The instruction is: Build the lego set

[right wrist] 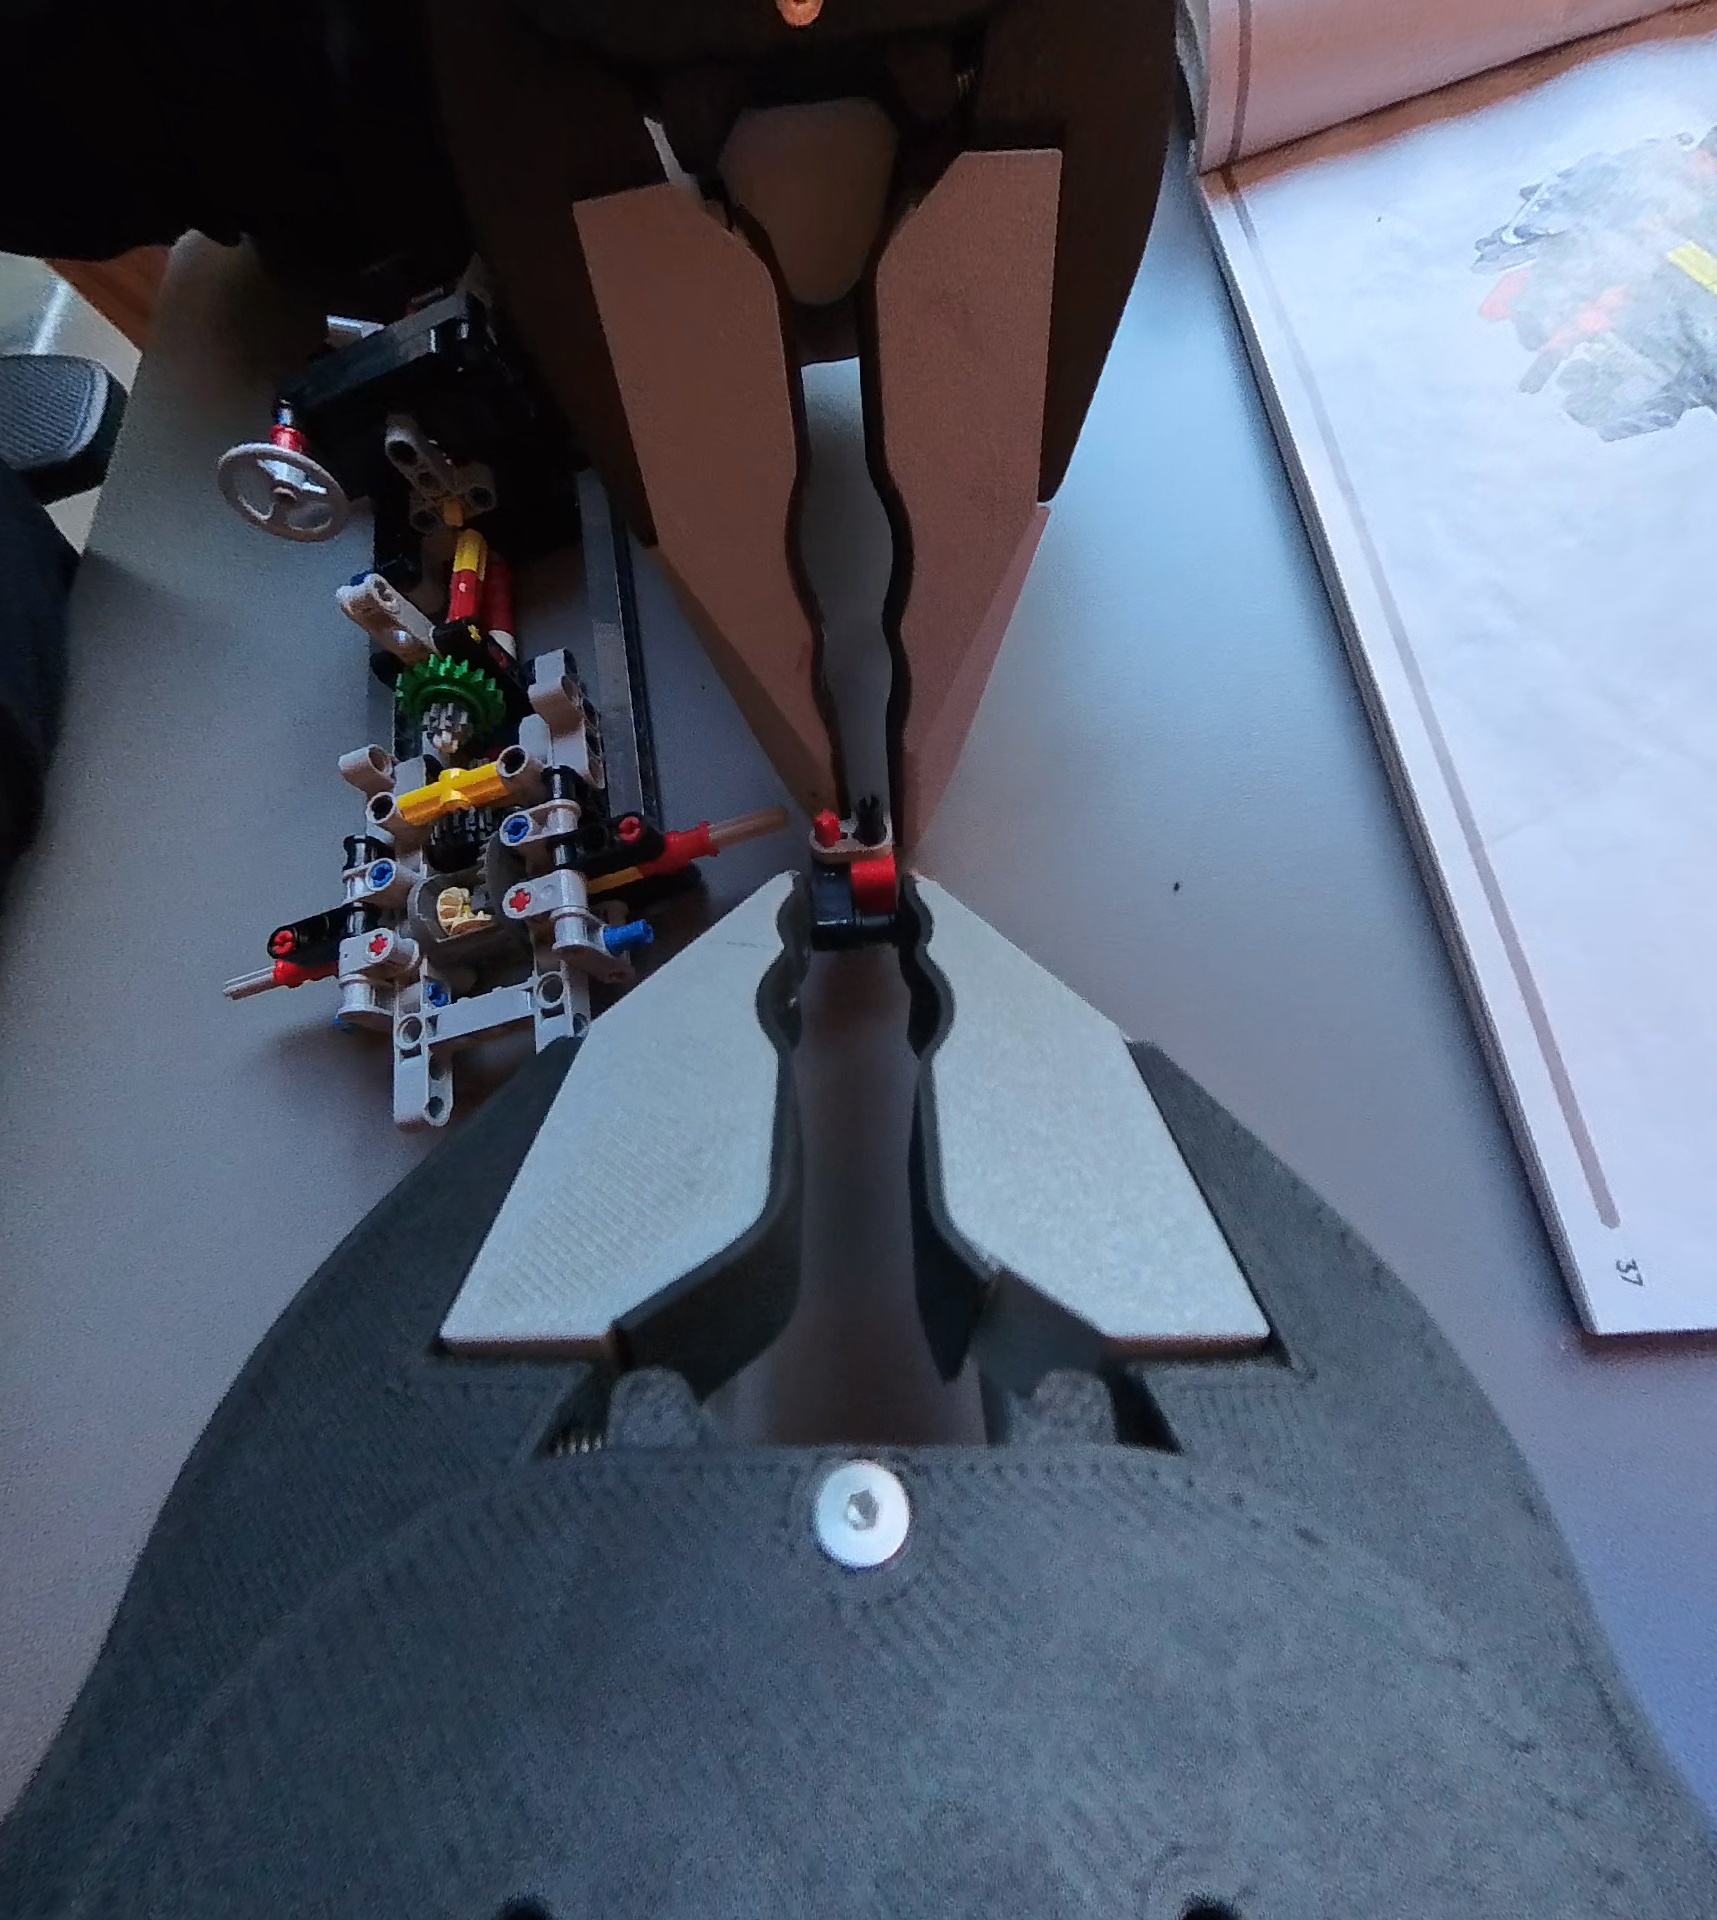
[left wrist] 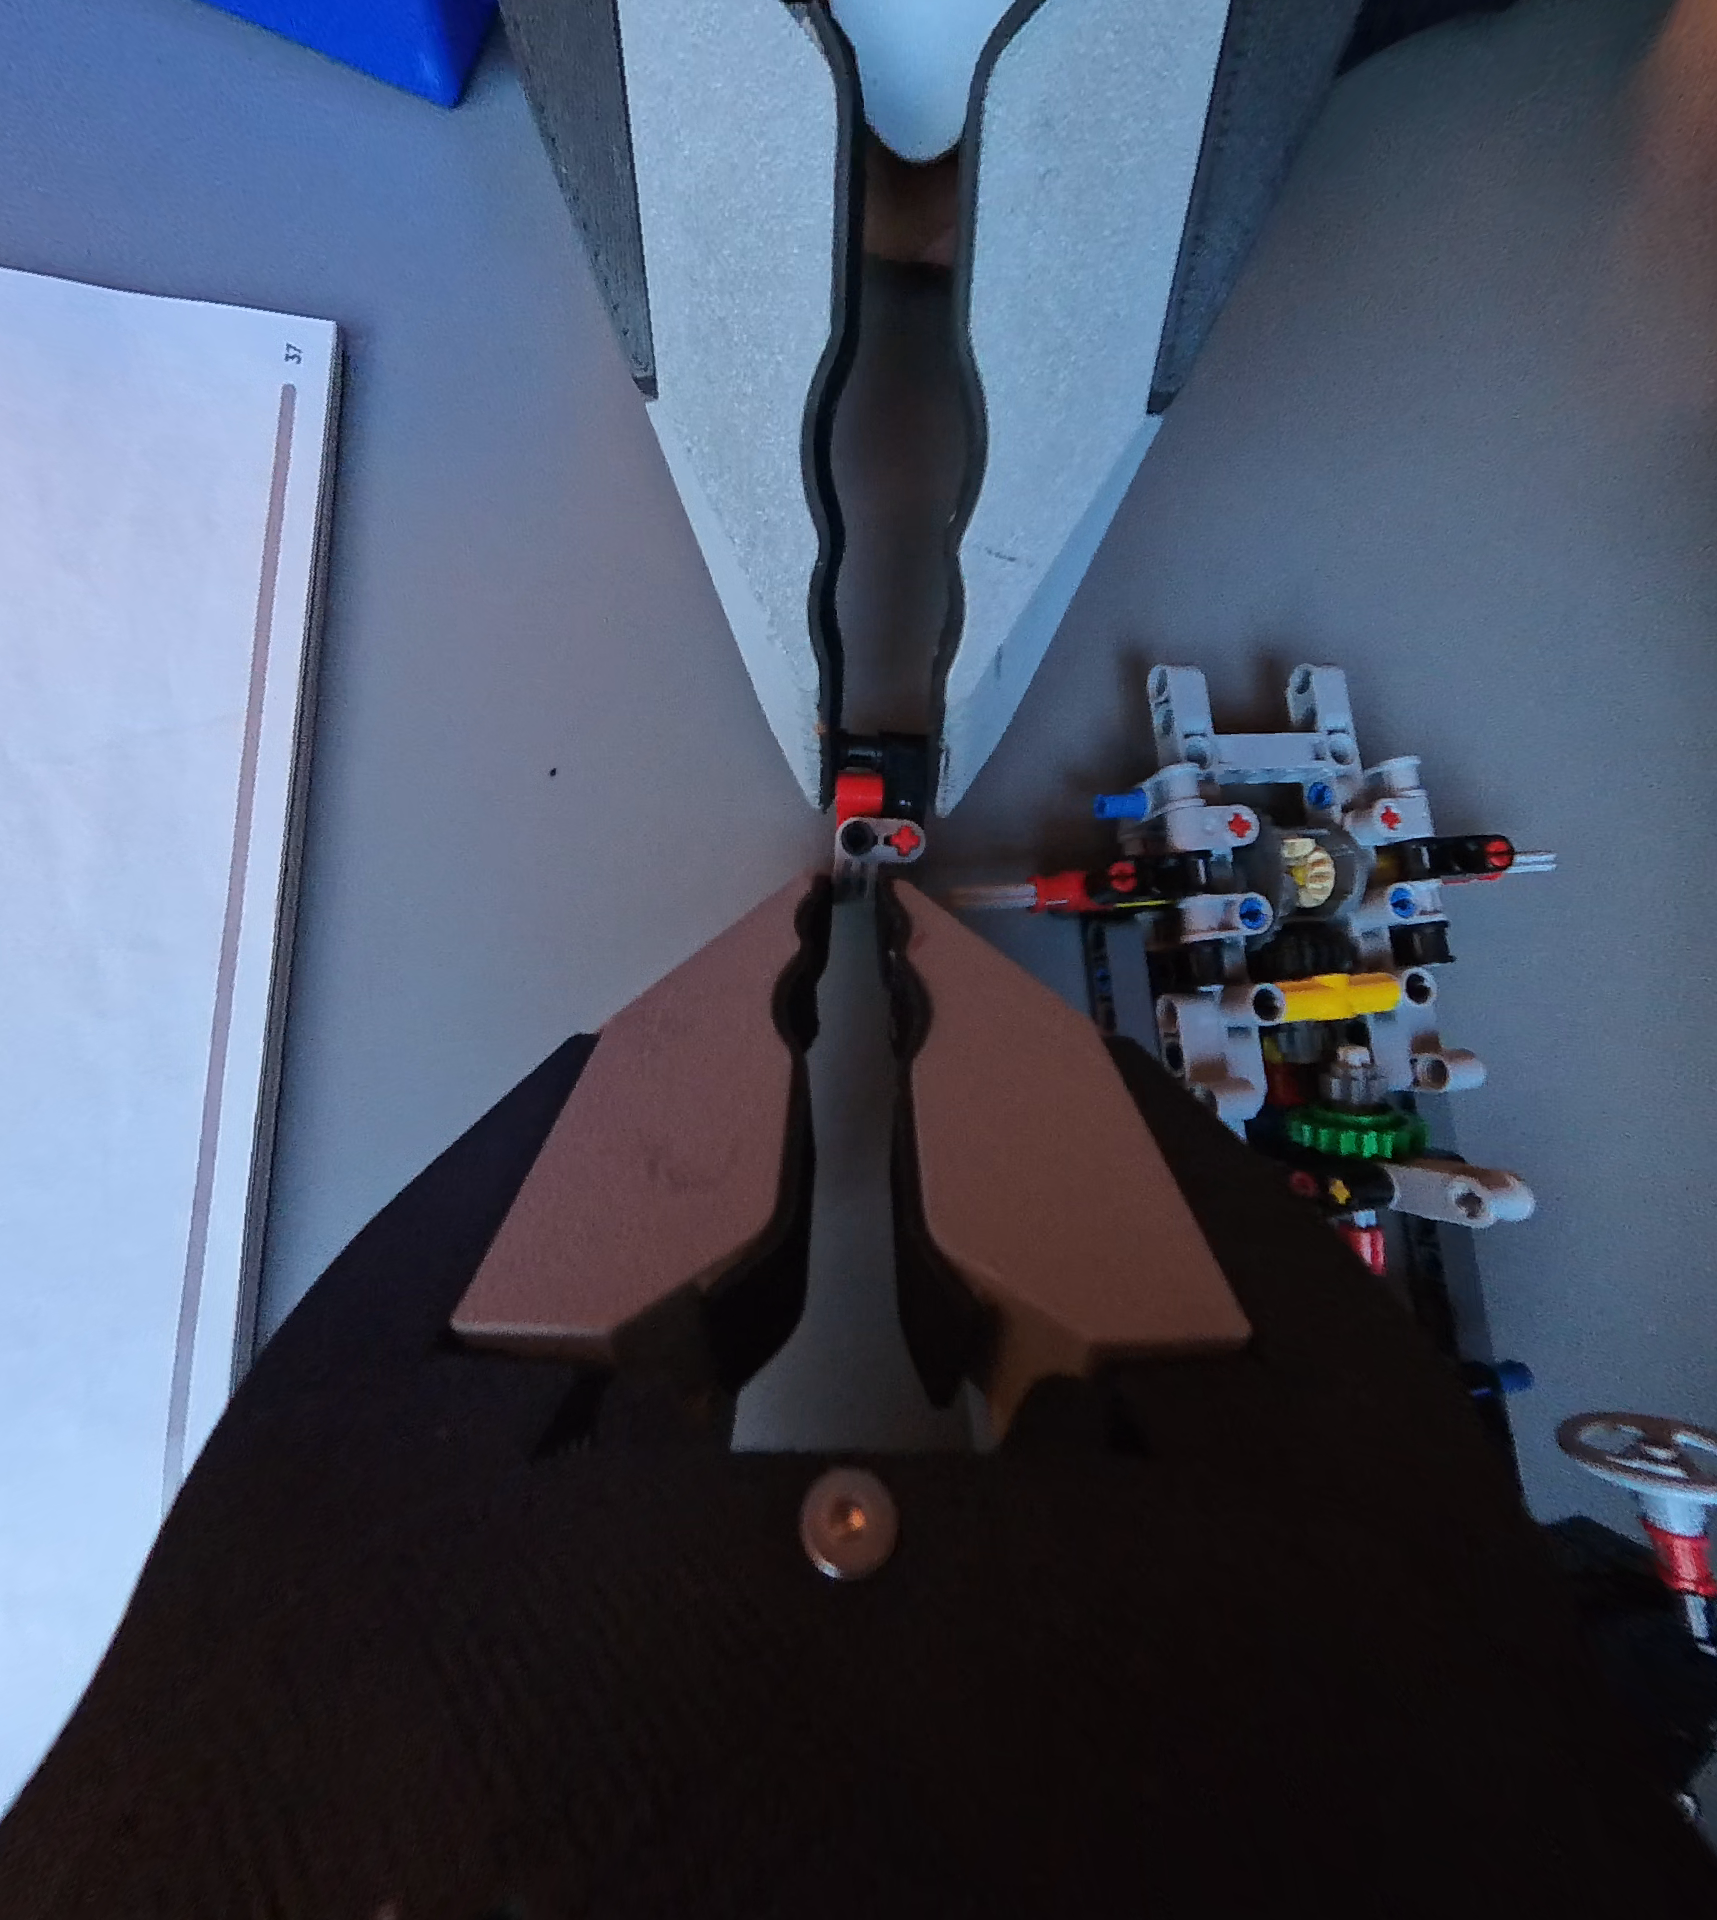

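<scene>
We see the left tongs [left wrist: 854, 902] clamped on a small grey connector [left wrist: 878, 840] with a red cross axle, while the right tongs [right wrist: 849, 914] grip the joined black-and-red piece [right wrist: 859, 896], mid-worktop [right wrist: 1145, 727] between the brick model [right wrist: 464, 831] and the booklet [right wrist: 1560, 727]

A brick-built model [right wrist: 459, 842] of grey beams, a green gear [right wrist: 435, 686], a yellow connector and red and blue pins lies on the grey table [right wrist: 1145, 935]. A grey wheel [right wrist: 280, 488] on a red axle sits at the model's end. An open booklet [right wrist: 1560, 727] lies well apart from it, and a blue object [left wrist: 366, 42] lies at the table's edge.
</scene>
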### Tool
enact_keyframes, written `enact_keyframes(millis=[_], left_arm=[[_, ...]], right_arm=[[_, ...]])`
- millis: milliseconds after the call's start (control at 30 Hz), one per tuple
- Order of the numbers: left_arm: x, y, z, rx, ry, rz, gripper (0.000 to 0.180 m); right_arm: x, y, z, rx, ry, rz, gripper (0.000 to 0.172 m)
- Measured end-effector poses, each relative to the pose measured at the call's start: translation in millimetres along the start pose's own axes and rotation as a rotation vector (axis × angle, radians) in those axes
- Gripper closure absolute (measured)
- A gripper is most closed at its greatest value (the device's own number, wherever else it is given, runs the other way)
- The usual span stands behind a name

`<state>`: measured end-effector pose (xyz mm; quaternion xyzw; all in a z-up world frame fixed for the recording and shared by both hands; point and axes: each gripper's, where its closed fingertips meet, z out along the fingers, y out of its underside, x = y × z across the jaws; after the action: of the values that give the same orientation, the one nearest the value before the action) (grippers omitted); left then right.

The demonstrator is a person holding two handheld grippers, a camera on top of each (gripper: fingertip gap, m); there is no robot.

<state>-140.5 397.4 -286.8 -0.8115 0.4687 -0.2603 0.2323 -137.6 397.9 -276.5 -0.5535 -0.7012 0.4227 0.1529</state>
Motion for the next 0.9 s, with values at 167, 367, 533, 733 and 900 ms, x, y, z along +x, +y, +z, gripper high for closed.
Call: enact_keyframes(millis=[167, 367, 533, 733, 900], left_arm=[[1.0, 0.5, -0.8, 0.004, 0.019, -0.006, 0.171], [-20.3, 13.1, -17.3, -0.042, -0.064, -0.023, 0.168], [-26.5, 17.5, -22.2, -0.023, -0.036, -0.101, 0.168], [-3.0, 33.4, -37.4, -0.116, 0.074, -0.118, 0.165], [43.5, 18.4, -39.7, -0.090, 0.240, -0.131, 0.158]], right_arm=[[0.6, 0.9, 0.1, -0.005, -0.003, 0.013, 0.158], [0.3, 1.2, -1.4, 0.000, -0.011, 0.024, 0.159], [-1.0, 1.5, -2.3, 0.002, -0.025, 0.028, 0.159], [-3.5, 3.1, -2.0, -0.007, -0.039, 0.020, 0.158], [-3.9, 3.5, -1.5, -0.010, -0.038, 0.014, 0.159]])
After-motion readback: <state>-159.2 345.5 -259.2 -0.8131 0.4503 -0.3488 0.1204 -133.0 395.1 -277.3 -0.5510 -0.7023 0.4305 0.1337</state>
